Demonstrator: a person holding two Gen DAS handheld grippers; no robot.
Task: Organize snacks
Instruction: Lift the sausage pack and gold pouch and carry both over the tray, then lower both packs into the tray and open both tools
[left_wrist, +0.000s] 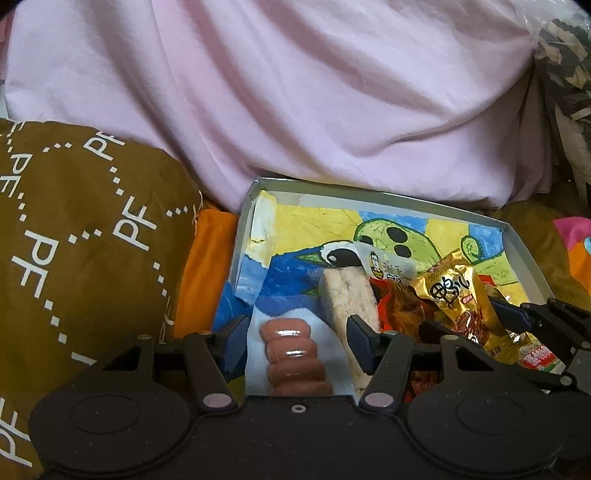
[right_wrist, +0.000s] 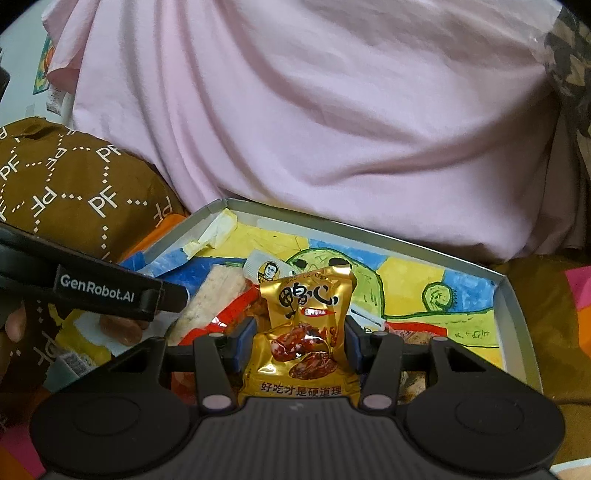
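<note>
— Sausages pack (left_wrist: 291, 354) is clamped in left gripper (left_wrist: 295, 334), gold pouch (right_wrist: 306, 332) in right gripper (right_wrist: 299, 341), both over the box (right_wrist: 517, 314)?

— Yes. Lower each gently onto the free painted floor (not onto the rice bar (left_wrist: 347, 295)), then let go.

Left tool (left_wrist: 295, 338): matte black body, two round discs flanking centre, small screw showing mid-edge between them. Angled black link arms running forward from pale lilac pivot caps to dark blue fingers (left_wrist: 360, 338).

Right tool (right_wrist: 297, 341): same black build, ribbed plate lying behind fingers, lilac pivot caps, blue pads (right_wrist: 245, 341). White "GenRobot.AI" lettering showing on black side of left tool, seen left of right tool.
</note>
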